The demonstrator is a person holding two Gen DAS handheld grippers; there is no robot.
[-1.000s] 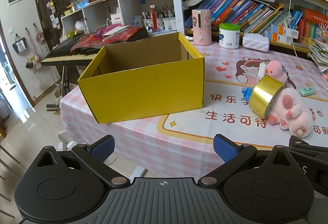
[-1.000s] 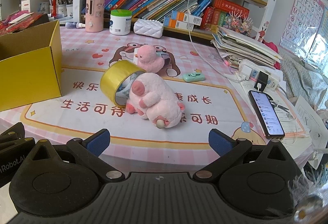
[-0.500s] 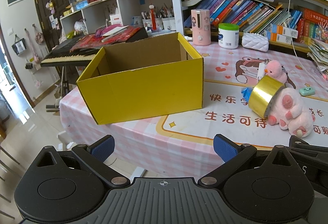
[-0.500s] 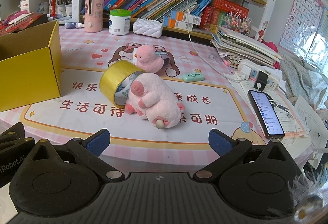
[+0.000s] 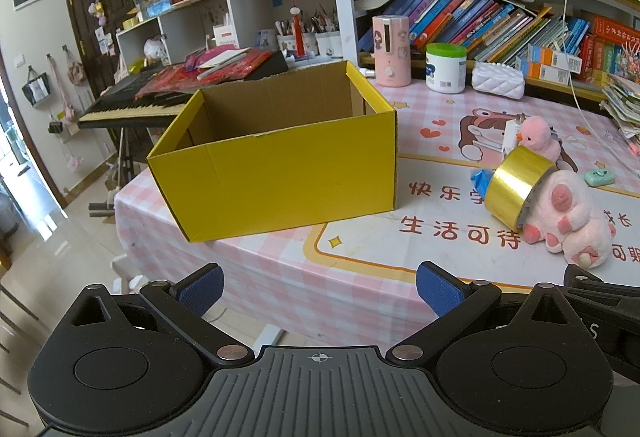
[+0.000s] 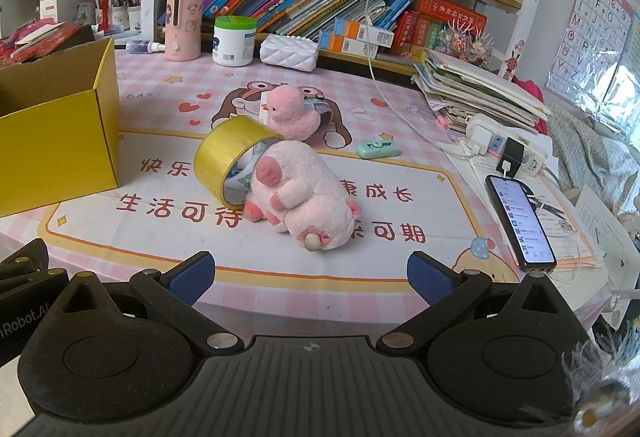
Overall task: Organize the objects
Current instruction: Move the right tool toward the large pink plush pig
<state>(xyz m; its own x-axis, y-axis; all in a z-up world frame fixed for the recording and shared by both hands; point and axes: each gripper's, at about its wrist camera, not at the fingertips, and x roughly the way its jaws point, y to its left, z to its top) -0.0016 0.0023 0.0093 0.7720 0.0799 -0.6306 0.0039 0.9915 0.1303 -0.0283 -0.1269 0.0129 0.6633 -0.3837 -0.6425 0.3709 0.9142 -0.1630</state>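
Observation:
An empty yellow cardboard box (image 5: 280,173) (image 6: 56,141) stands open-topped on the left of the pink table. To its right a gold tape roll (image 6: 230,157) (image 5: 516,185) leans on a large pink plush toy (image 6: 304,193) (image 5: 568,213). A small pink duck plush (image 6: 290,113) (image 5: 538,137) sits just behind them. A mint green small object (image 6: 378,149) (image 5: 599,177) lies further right. My left gripper (image 5: 318,287) hangs open before the table's front edge, below the box. My right gripper (image 6: 310,277) is open too, near the front edge, short of the large plush.
A pink dispenser (image 6: 183,25), a white green-lidded jar (image 6: 234,41) and a white quilted pouch (image 6: 289,52) line the back under bookshelves. A phone (image 6: 520,221), power strip (image 6: 504,147) and paper stack (image 6: 476,93) crowd the right. A keyboard piano (image 5: 132,105) stands left of the table.
Both views shift very slightly; the objects on the table stay where they were and both grippers stay open.

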